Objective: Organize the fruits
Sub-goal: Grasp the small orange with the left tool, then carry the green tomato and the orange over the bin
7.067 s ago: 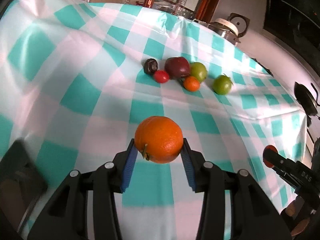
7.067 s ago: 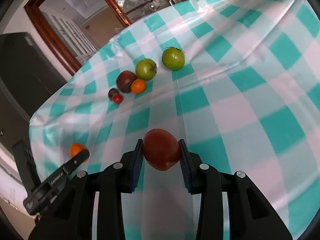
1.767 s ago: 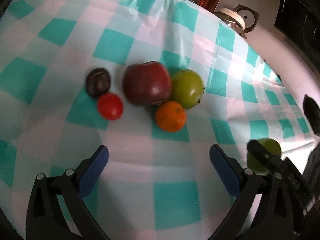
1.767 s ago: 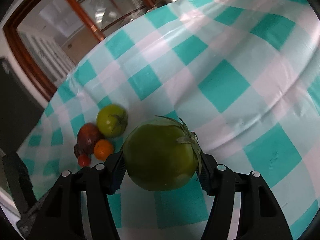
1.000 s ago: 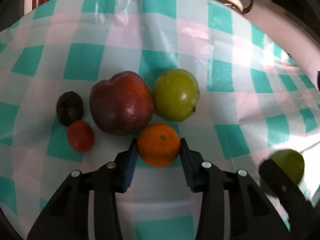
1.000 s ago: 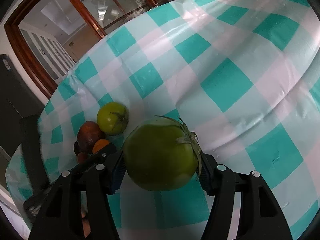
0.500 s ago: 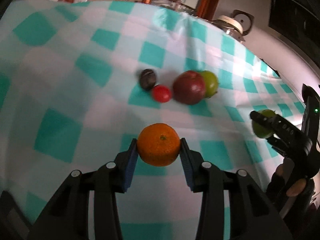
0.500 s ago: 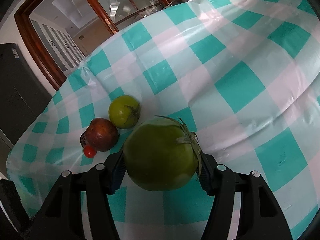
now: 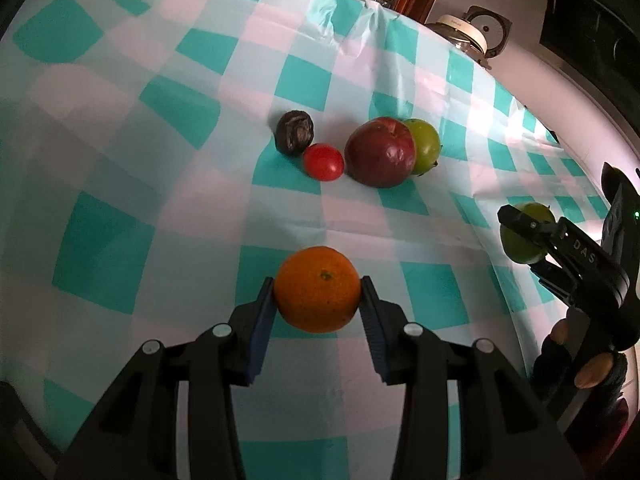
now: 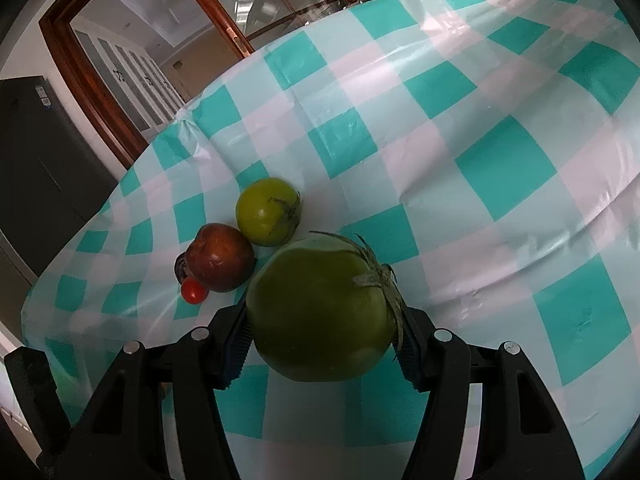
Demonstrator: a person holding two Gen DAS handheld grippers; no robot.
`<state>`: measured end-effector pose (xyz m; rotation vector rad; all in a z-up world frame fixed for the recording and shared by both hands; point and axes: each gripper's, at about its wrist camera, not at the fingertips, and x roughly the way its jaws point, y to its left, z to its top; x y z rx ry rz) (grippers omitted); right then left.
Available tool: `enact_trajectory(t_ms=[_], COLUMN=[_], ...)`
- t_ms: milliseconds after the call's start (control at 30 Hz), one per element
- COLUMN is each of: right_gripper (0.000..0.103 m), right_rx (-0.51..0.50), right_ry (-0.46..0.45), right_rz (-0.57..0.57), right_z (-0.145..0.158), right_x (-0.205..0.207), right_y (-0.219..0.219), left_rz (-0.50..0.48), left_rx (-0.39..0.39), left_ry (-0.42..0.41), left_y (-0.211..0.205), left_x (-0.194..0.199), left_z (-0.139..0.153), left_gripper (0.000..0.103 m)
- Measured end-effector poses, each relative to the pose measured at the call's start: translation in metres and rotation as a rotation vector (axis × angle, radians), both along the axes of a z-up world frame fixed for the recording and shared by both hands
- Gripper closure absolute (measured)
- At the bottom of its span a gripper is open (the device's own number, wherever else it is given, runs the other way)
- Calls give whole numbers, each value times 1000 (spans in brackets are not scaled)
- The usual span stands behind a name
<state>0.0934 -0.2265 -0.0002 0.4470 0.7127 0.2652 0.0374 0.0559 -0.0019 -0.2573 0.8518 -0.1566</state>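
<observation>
Left wrist view, left to right. We see the desk (image 9: 120, 128) under a teal, pink and white checked cloth. A dark wrinkled fruit (image 9: 295, 133) sits furthest left in a small cluster, and a small red tomato (image 9: 323, 161) lies just beside it, lower right. A dark red apple (image 9: 380, 152) comes next, touching a yellow-green tomato (image 9: 426, 145) that is half hidden behind it.

Nearer the camera, the left claw (image 9: 318, 300) is clamped on a mandarin (image 9: 317, 289); its blue pads press both sides of the fruit. We cannot tell whether the fruit touches the cloth. The mandarin is well apart from the cluster.

At the right edge, the right claw (image 9: 524, 236) grips a large green tomato (image 9: 520, 245), partly hidden by a black finger. A gloved hand (image 9: 580, 364) holds the handle below.

Right wrist view, left to right. We note the small red tomato (image 10: 193, 291) beside the dark red apple (image 10: 221, 263); the dark fruit peeks out behind them. The yellow-green tomato (image 10: 268, 217) touches the apple on its upper right. The right claw (image 10: 322, 334) is clamped on the large green tomato (image 10: 322, 314), stem end turned right. The tomato fills the space between both pads, near the cluster. The checked cloth spreads away to the right.
</observation>
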Motion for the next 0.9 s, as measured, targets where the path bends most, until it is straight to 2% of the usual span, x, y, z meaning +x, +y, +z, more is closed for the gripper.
enact_trajectory(t_ms=[267,533,667,767,900], right_gripper=[43,43,43,43,43], right_rx=[-5,-15,-29,39,-7], right_ry=[19,34,54,106,92], right_rz=[37,23,3,-17,-9], right_z=[-3,-3,-4,-6,4], right_x=[3,5,3,-25,-95], right_y=[5,6,7,2,-7], left_rz=[-12,-8,-21,-39,-102], left_rx=[26,35,35,21,65], left_ry=[7,8,-21,-32,-55], left_y=[-6,-8,-11,-17,-37], left_x=[4,4,-4,-15,-50], left_z=[-1,0,7,13,20], left_gripper=[61,61,61,61,61])
